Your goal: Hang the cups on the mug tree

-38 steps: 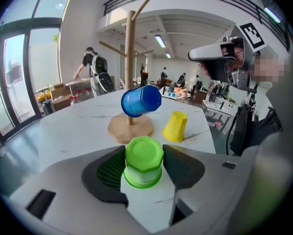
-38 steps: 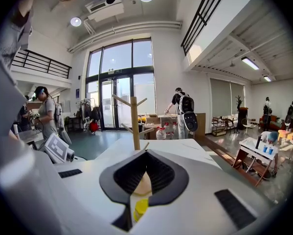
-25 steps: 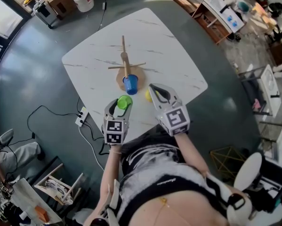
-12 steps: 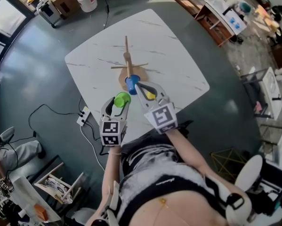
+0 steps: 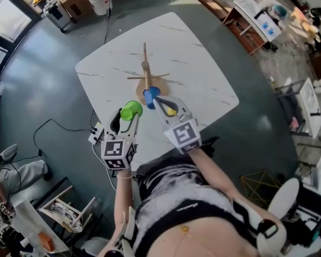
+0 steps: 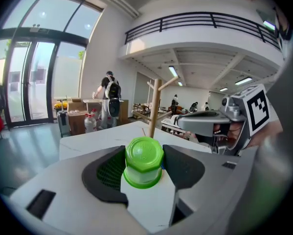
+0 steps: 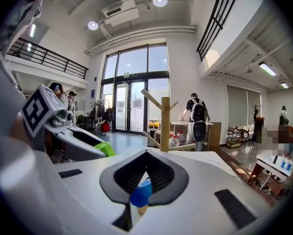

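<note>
The left gripper (image 5: 127, 115) pinches a small green plastic cup (image 6: 143, 161) by its wall, at seven o'clock of the wooden mug tree (image 5: 146, 68). The cup is probably light, rigid and slippery. The right gripper (image 5: 157, 100) is pressed together.

White marble-patterned table (image 5: 203, 74) on dark grey floor (image 5: 37, 79); tall glazed doors (image 7: 131, 106) at far wall, railed balcony (image 6: 200, 21) overhead, round ceiling lights (image 7: 159, 0).

I'm looking down at a white marbled table (image 5: 203, 63) standing on dark floor (image 5: 37, 79), wooden mug tree (image 5: 146, 68) standing upright near its middle, blue cup (image 5: 150, 93) sitting at the tree's round base, yellow cup (image 5: 171, 110) lying just beside it.
</note>
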The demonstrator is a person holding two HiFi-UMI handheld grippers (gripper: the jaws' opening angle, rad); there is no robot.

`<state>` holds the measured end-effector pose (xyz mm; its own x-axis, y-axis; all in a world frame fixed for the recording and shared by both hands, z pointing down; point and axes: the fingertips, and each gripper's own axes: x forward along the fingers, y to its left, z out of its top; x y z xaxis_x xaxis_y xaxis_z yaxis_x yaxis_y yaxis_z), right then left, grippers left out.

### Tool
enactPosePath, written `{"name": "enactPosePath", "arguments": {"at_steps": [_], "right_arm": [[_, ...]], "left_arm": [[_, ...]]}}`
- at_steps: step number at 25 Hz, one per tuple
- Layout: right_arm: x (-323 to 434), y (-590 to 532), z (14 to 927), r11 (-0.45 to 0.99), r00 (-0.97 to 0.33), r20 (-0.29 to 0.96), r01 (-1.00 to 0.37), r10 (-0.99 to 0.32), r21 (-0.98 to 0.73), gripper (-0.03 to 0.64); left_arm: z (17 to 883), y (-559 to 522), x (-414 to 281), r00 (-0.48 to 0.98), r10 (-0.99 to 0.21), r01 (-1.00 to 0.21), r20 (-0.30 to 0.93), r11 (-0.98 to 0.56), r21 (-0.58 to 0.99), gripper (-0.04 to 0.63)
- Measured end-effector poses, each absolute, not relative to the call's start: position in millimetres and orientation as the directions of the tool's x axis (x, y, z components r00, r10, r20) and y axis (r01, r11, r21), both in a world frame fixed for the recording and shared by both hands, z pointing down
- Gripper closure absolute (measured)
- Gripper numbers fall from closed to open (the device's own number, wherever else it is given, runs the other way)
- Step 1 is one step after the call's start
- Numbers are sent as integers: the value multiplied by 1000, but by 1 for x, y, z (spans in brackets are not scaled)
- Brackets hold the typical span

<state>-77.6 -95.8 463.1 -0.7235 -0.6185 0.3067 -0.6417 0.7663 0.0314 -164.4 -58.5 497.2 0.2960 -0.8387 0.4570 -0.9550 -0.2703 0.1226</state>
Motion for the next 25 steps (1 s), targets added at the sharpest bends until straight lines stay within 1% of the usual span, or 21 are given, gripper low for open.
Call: {"name": "enactPosePath", "arguments": {"at_steps": [3, 6, 11, 14, 16, 18, 22, 25], "right_arm": [[-79, -98, 461, 762, -730, 278, -647, -625, 14, 614], [-78, -96, 463, 769, -728, 306, -640, -614, 19, 614], [-80, -94, 465, 775, -731, 318, -632, -604, 21, 614], [-82, -96, 461, 771, -737, 283, -636, -614, 14, 614], [-83, -98, 458, 769, -740, 262, -640, -620, 12, 614], [-82, -98, 461, 766, -736, 275, -643, -618, 3, 614], [-80, -95, 468, 773, -734, 307, -635, -606, 8, 614], [-80, -96, 469, 766, -733, 297, -642, -612, -6, 614]], "left_arm": [[478, -66, -175, 299, -862, -954, 409, -264, 143, 354], [458, -77, -183, 304, -881, -952, 362, -270, 142, 354], [430, -94, -194, 306, -905, -951, 295, -276, 139, 354], [416, -102, -196, 307, -912, -952, 272, -288, 106, 354], [408, -109, -193, 323, -913, -946, 249, -301, 124, 354], [404, -115, -190, 342, -912, -937, 228, -315, 150, 354], [405, -128, -184, 370, -903, -926, 221, -339, 164, 354], [412, -137, -180, 388, -893, -919, 230, -356, 170, 354]]}}
